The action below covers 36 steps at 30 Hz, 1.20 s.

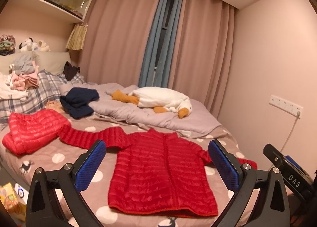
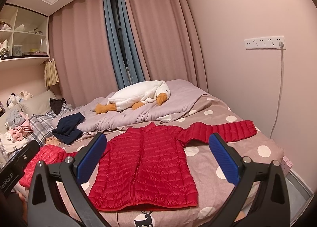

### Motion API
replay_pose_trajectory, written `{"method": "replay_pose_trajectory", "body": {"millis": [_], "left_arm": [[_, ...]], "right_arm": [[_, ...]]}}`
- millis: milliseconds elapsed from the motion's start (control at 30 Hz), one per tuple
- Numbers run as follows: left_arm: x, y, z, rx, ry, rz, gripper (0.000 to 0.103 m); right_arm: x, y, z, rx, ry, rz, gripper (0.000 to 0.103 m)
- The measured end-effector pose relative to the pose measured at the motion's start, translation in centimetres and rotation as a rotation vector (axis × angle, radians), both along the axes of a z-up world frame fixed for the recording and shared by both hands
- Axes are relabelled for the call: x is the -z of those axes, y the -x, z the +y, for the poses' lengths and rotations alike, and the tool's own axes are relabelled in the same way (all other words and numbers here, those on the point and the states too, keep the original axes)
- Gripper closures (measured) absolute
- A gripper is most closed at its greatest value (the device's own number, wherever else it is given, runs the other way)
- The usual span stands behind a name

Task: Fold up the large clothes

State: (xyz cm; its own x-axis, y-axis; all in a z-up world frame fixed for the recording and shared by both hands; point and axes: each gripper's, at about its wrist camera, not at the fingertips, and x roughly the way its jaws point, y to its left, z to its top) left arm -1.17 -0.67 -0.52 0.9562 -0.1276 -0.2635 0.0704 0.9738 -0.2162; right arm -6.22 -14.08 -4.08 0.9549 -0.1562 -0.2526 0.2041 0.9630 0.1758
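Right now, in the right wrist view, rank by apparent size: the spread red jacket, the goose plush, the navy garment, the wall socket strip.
1. Red jacket, largest, though also nearest the camera.
2. Goose plush.
3. Navy garment.
4. Socket strip, smallest.

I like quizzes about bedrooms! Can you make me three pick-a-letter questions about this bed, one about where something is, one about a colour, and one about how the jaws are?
1. Where does the plush goose lie?
A. On the grey quilt behind the jacket
B. On the shelf
C. On the floor

2. What colour is the puffer jacket spread flat on the bed?
A. Green
B. Red
C. White

3. How do the jaws of the left gripper and right gripper stand?
A. Both clamped on a sleeve
B. One open, one shut
C. Both wide open, holding nothing

Answers: 1 A, the goose rests on the quilt beyond the collar. 2 B, the jacket is bright red. 3 C, in each wrist view the blue pads stand far apart with nothing held between them.
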Motion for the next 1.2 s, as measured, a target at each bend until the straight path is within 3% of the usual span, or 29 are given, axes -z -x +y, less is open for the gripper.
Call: {"method": "replay_pose_trajectory", "body": {"millis": [1200], "left_arm": [[0.38,0.23,-0.5,-0.008,-0.03,0.021,0.001]], "right_arm": [[0.46,-0.09,0.24,-0.018,-0.001,0.021,0.0]]}}
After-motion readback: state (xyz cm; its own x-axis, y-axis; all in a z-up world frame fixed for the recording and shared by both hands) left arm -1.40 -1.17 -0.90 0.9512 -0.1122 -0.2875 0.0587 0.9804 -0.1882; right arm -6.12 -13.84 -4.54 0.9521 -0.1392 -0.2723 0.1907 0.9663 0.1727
